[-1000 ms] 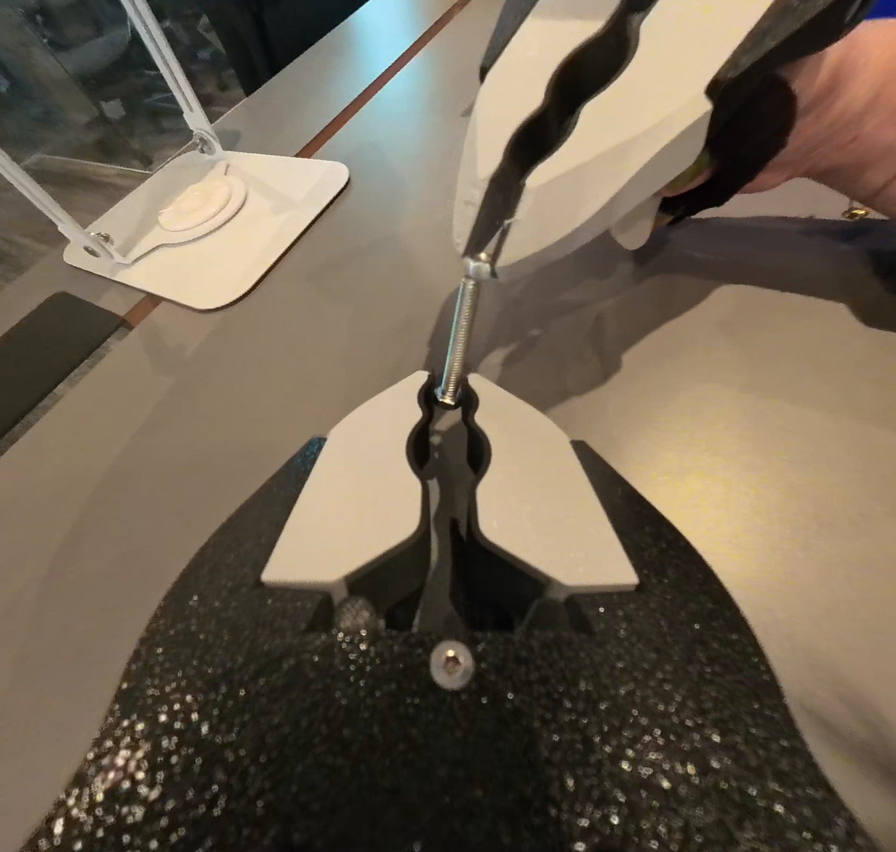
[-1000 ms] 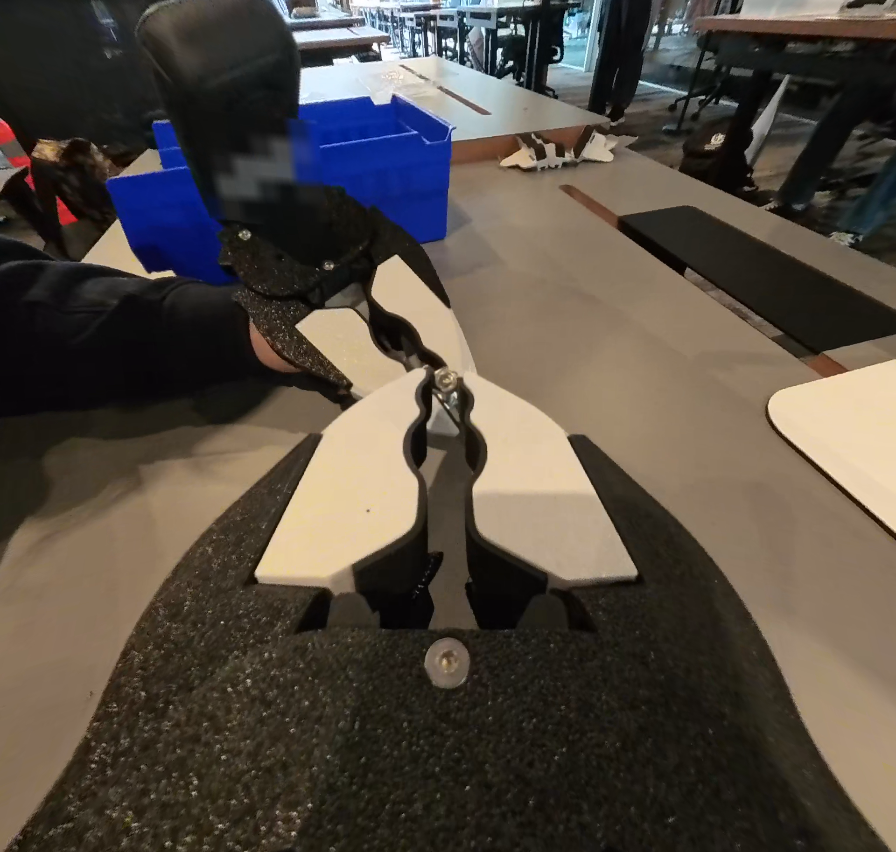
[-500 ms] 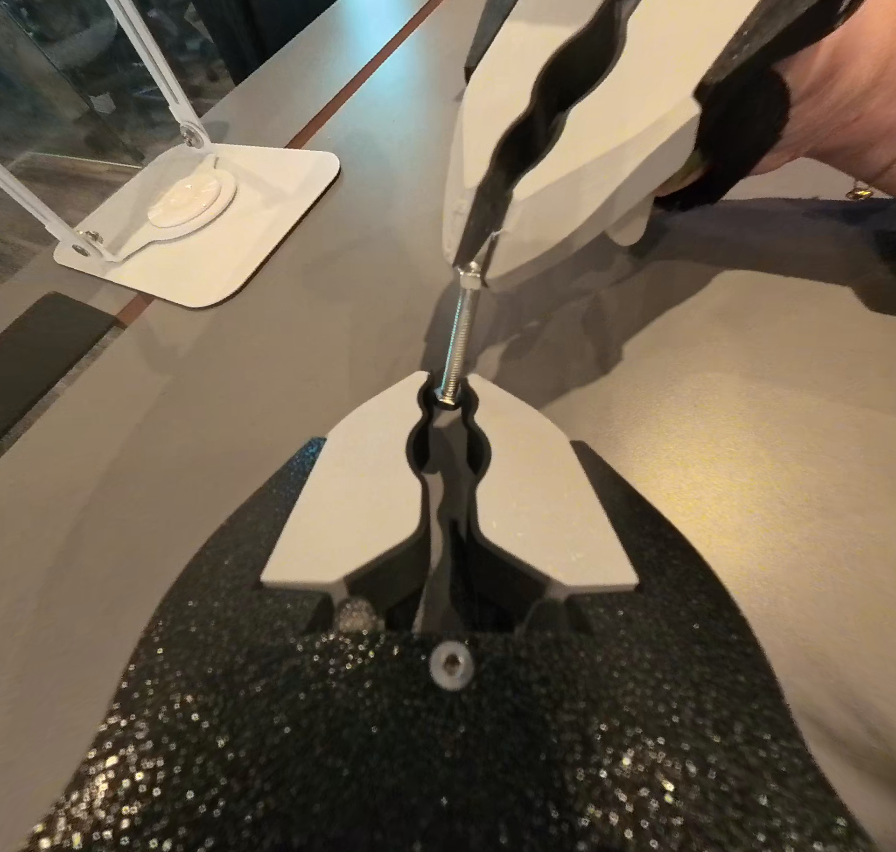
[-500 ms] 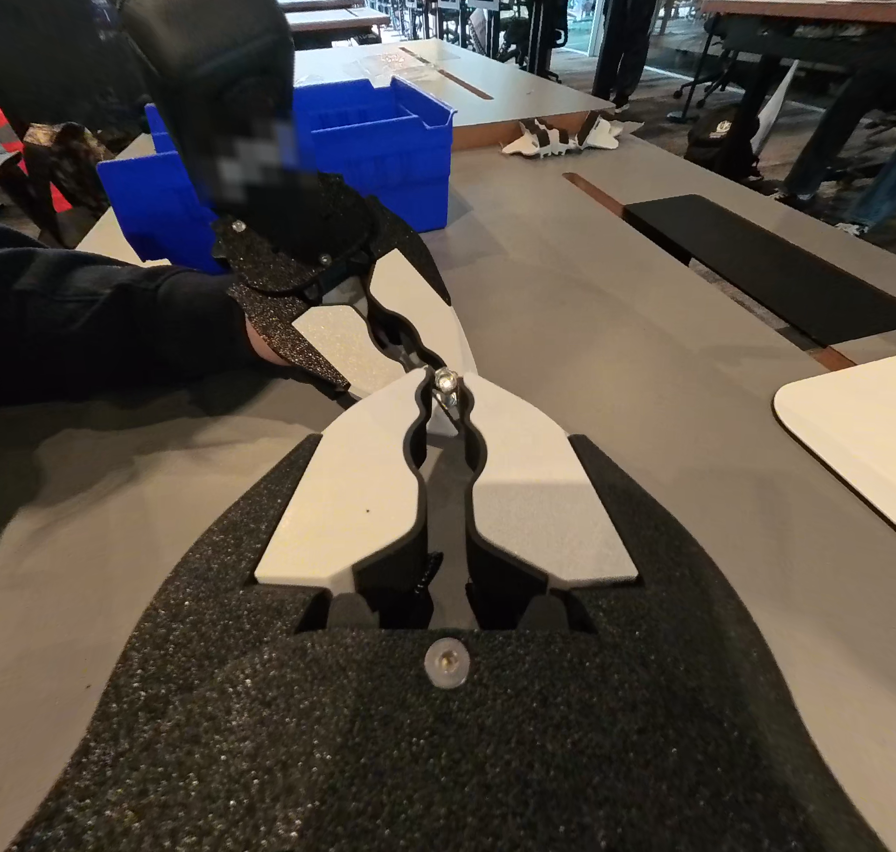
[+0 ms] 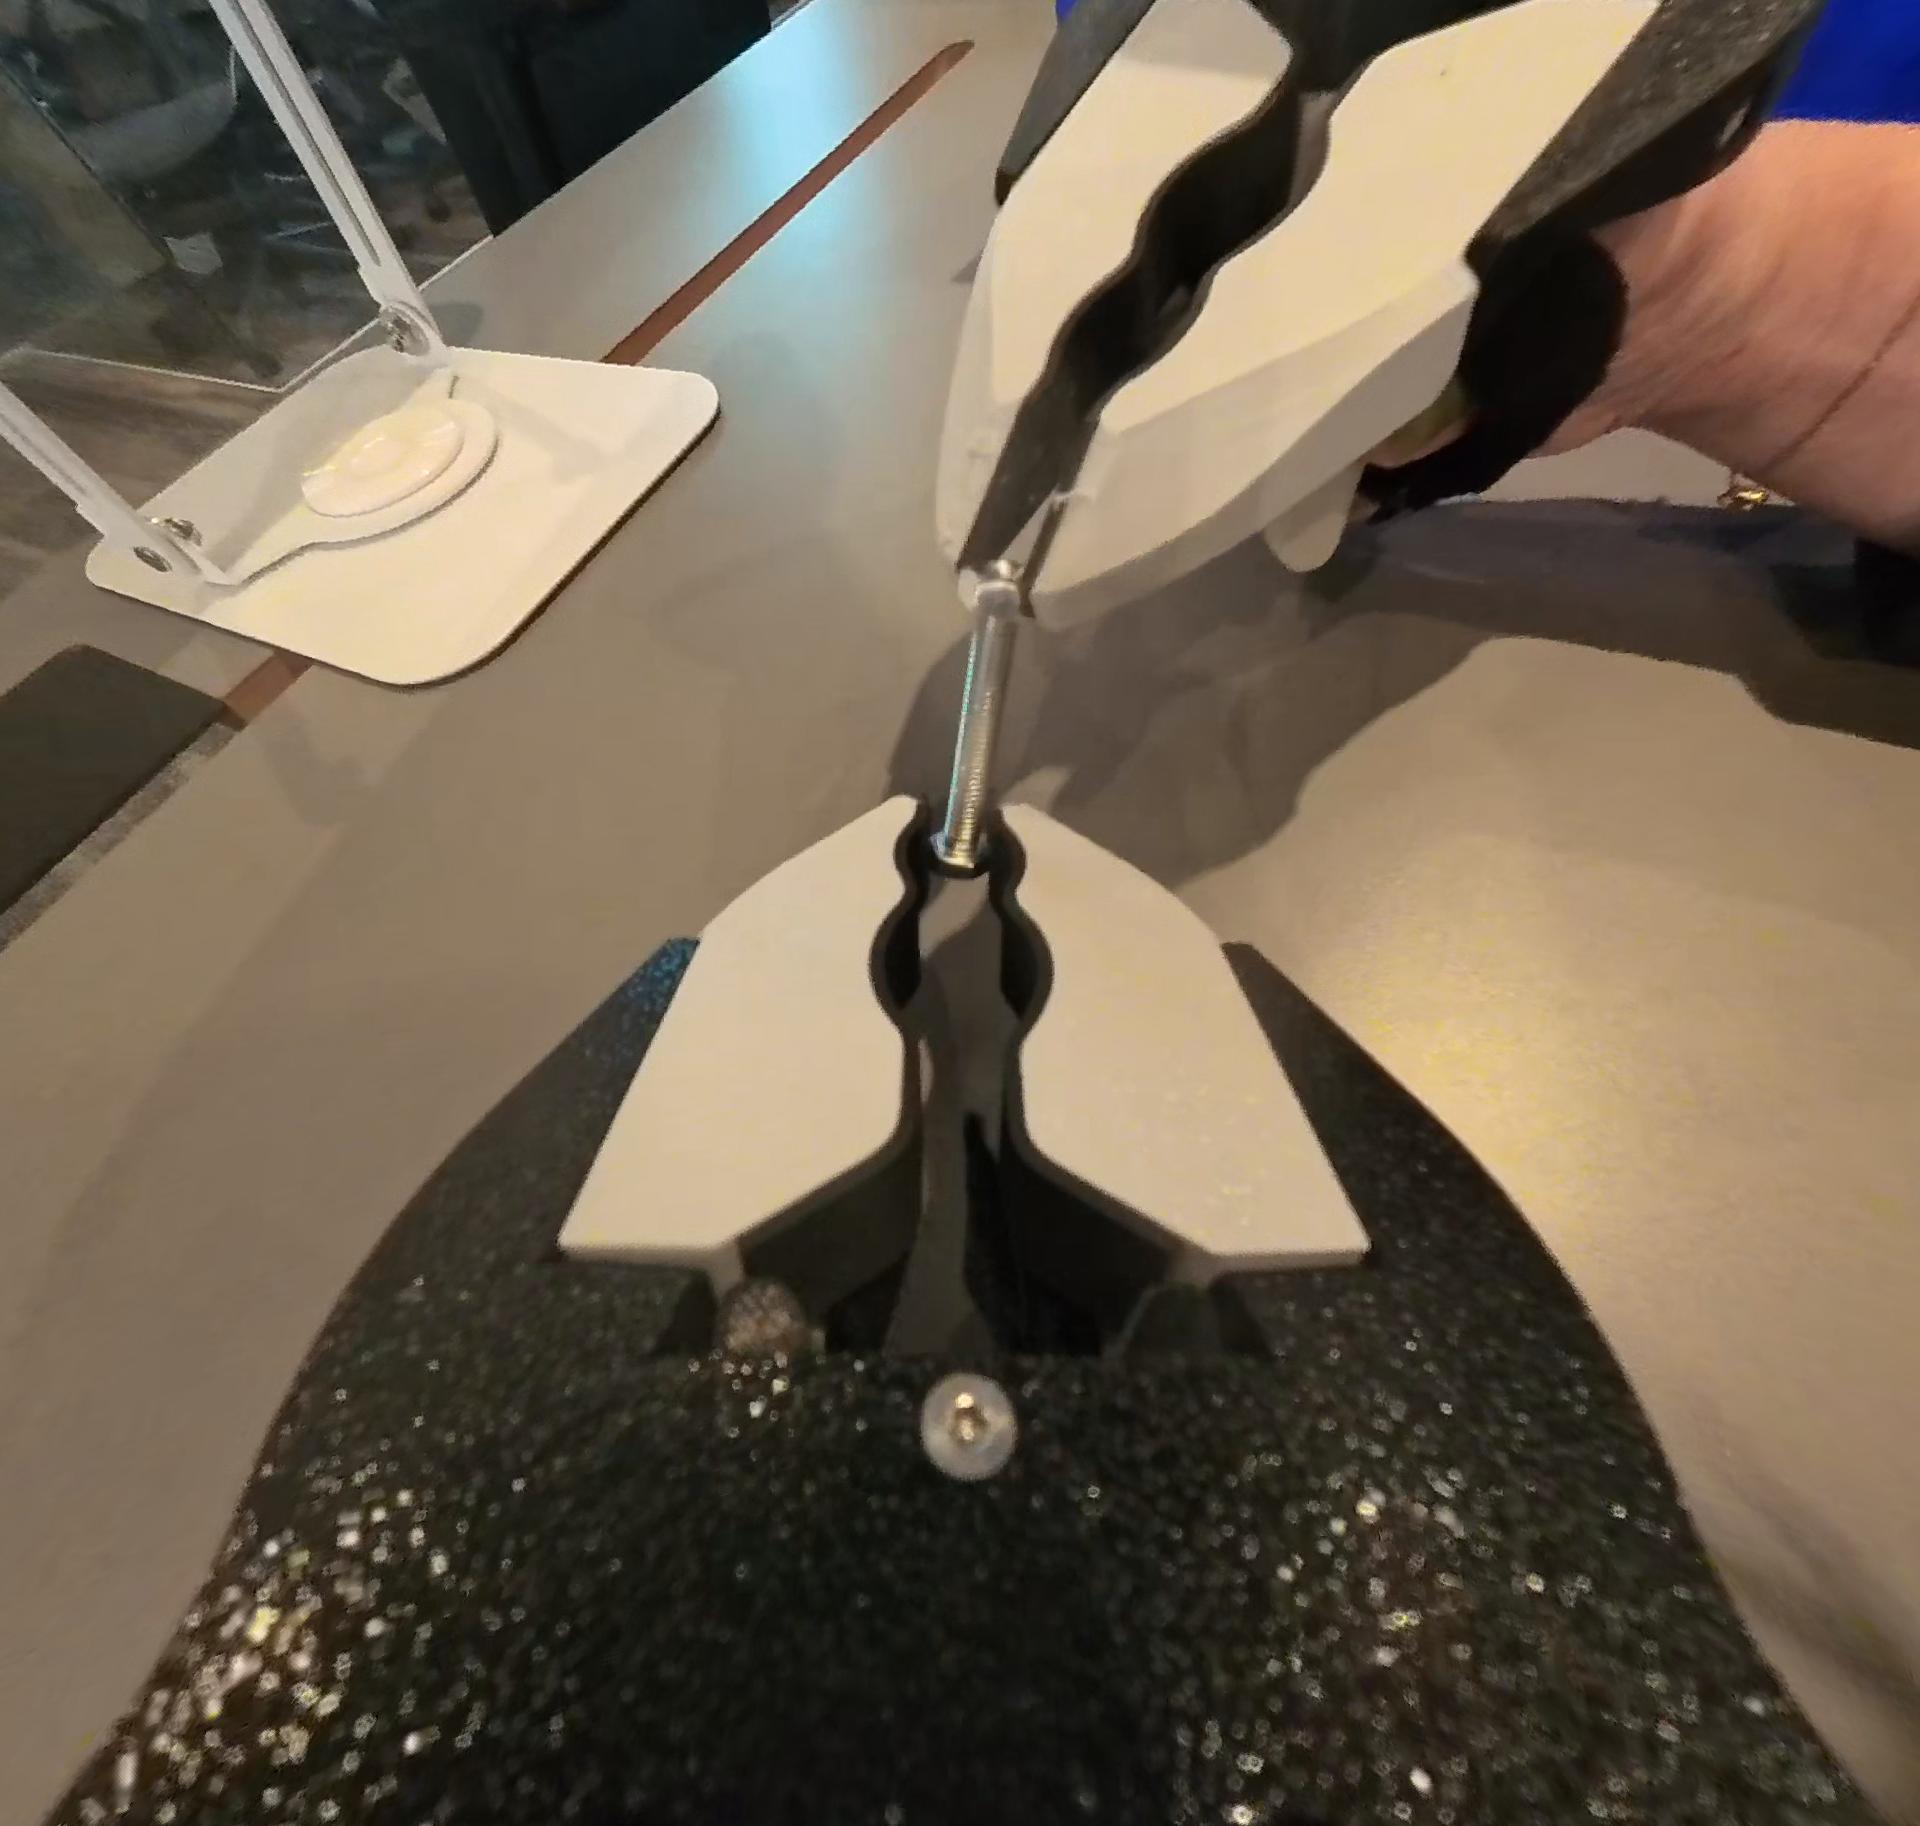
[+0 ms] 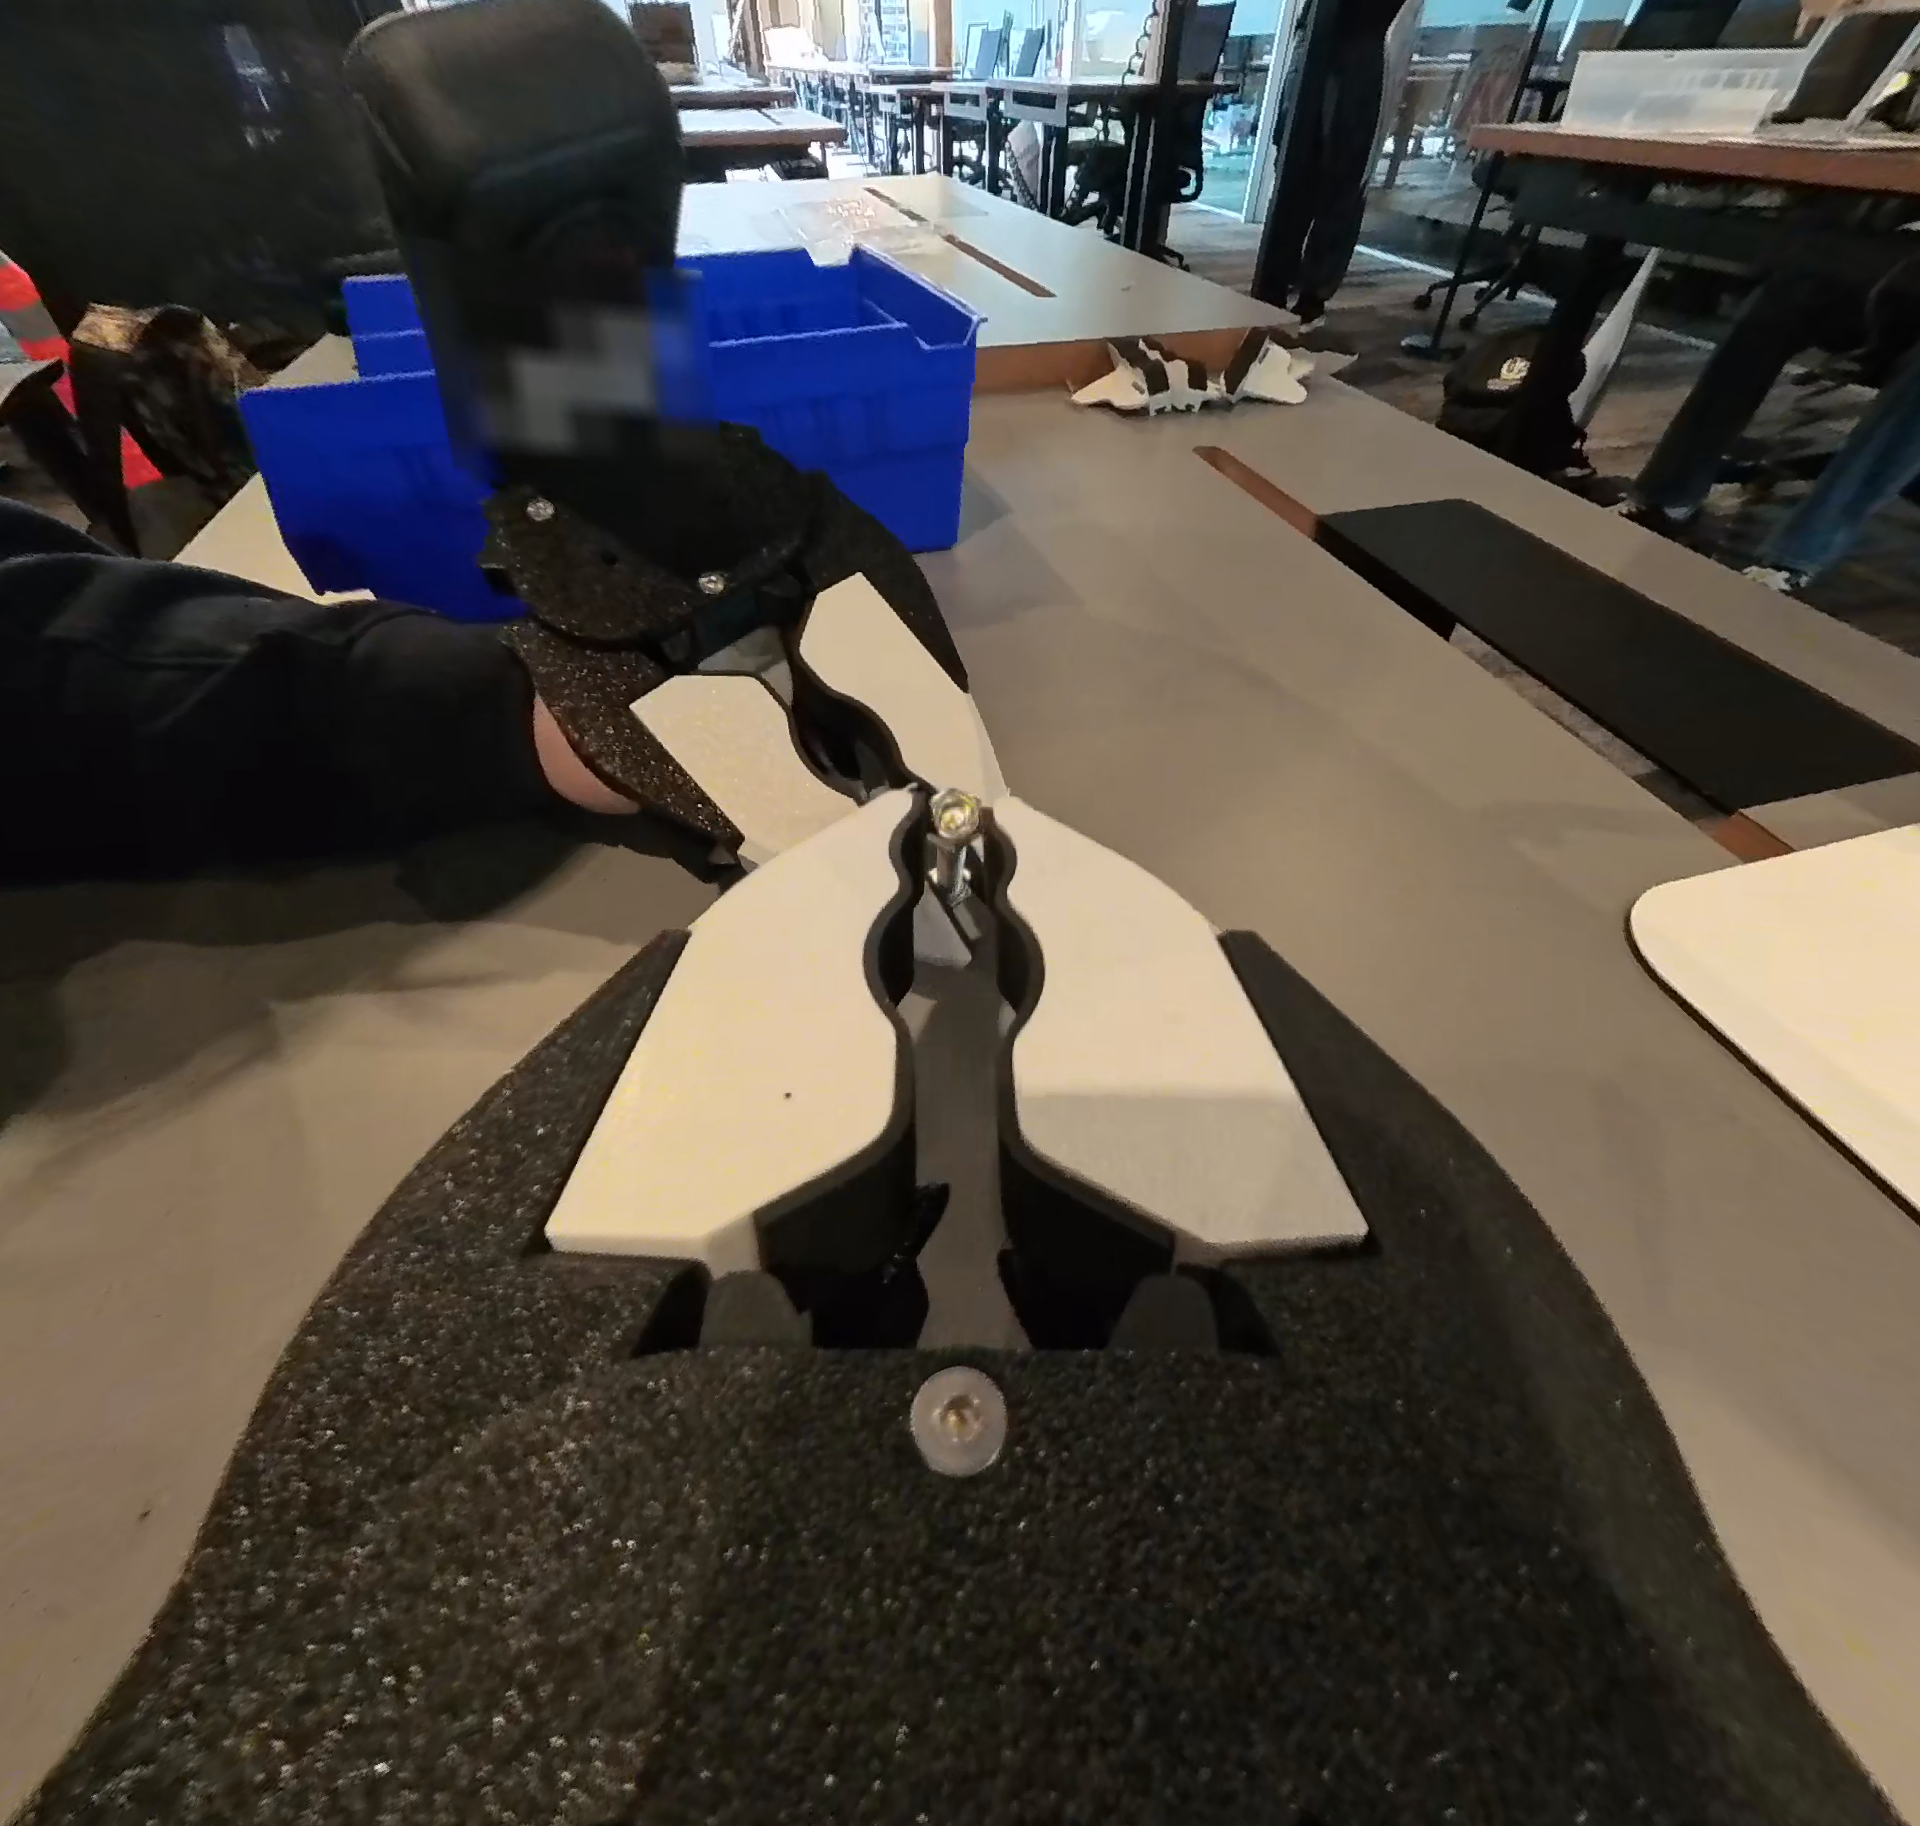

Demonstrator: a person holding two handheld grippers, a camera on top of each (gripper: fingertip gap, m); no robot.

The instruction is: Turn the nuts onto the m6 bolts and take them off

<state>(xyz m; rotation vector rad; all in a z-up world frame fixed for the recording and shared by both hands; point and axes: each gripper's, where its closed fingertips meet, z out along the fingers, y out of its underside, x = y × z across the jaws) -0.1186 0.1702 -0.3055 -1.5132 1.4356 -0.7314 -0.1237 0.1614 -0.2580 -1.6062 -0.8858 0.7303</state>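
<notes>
A long threaded bolt [image 5: 977, 711] is held in the air above the grey table [image 5: 520, 841], spanning the two grippers near the centre of the left wrist view. Its lower end, where a nut [image 5: 958, 849] appears to sit, is clamped at the tips of the left gripper [image 5: 961, 841], whose fingers [image 5: 790, 1007] are closed almost fully on it. The upper end is pinched by the right gripper [image 5: 1003, 587], reaching down from the upper right of that view; its fingers are likewise closed to a narrow gap. In the right wrist view the bolt end [image 6: 954, 820] is seen end-on between the right gripper's tips, at mid-frame.

Compared with a second ago, the right gripper has been rolled slightly about the bolt's axis and lifted a little, while the grip at both ends has been kept. This is judged to be a turning stroke, with the nut being worked along the thread. Whether it is being run on or off cannot be told.

A blue bin [image 6: 831, 394] stands at the upper left of the right wrist view, and a white stand base [image 5: 416, 519] lies at the left of the left wrist view.
</notes>
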